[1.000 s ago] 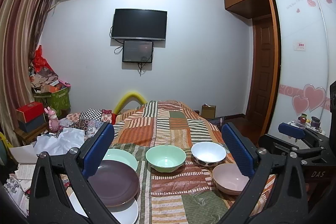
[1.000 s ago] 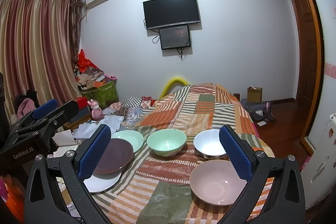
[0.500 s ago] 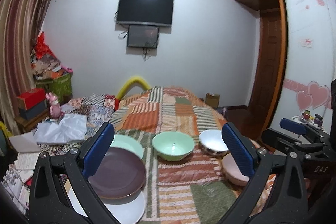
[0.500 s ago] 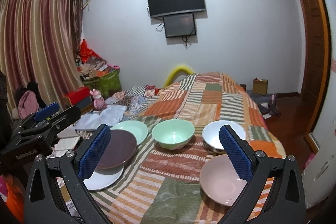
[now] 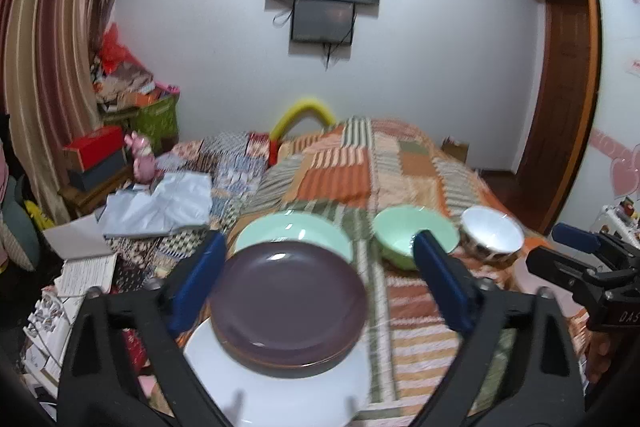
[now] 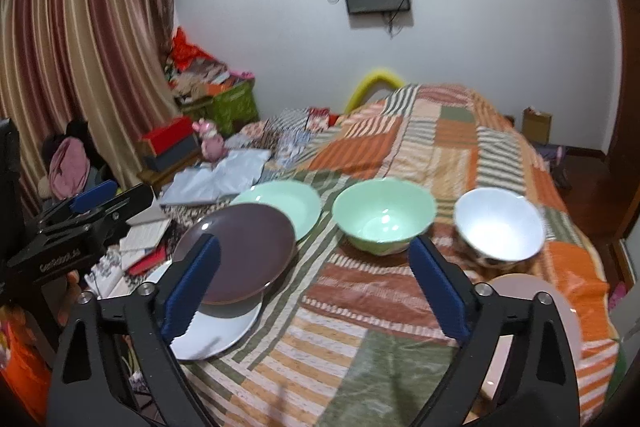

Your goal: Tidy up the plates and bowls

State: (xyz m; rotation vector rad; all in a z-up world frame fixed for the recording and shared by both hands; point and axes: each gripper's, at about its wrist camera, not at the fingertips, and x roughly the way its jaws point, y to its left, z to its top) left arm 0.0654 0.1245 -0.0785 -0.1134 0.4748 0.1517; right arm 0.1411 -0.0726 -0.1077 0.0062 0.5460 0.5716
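Narrowing slightly with nothing between their pads, the left gripper [image 5: 320, 281] now frames the purple plate [image 5: 286, 301] closer, the right gripper [image 6: 314, 287] nearer the pink bowl [image 6: 560, 311]. Left body reads "GenRobot.AI"; right shows "DAS".

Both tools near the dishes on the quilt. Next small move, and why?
Probably ease the left tool forward to straddle the rim of the round purple plate. That plate sits between its closing jaws, untouched, tilted on the white plate. The right tool, also closing and empty, hangs above the pink bowl.
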